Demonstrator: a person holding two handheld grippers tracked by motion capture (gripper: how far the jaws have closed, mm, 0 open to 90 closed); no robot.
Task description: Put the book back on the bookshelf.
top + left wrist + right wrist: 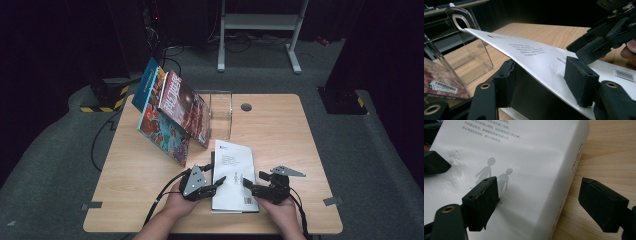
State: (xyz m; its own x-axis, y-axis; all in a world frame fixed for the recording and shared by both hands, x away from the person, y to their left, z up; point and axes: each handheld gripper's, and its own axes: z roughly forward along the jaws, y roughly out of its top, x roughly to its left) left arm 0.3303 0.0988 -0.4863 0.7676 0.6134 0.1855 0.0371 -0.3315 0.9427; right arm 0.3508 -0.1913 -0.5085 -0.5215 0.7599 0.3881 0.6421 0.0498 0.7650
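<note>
1. While your left gripper (215, 173) is clamped on the book (235, 172) at its left edge, one pad under it and one on the white cover, the right gripper (254, 179) stands with its jaws apart and holds nothing. The book lies at the near edge of the table (280, 130), between your hands, with its left side tipped up. If you lift now, it hangs from one side only and could swing or slide out of the pads.

2. Your right jaws straddle the spine side: one pad hovers over the cover by the two printed figures, the other is out over bare wood. Close like that and you could squeeze across the cover rather than through the book's thickness. The pad could scrape or crease the cover, or shove the book against the left grip.

3. Small dents already show in the cover near the left pad. More pressure, or a twist of that hand, would probably deepen them.

4. Pull the book towards yourself and it could go off the near edge.

5. Should you carry it to the clear stand (221, 115), mind the leaning books (172, 112) just beside it. A low or tilted approach could knock them over.
</note>
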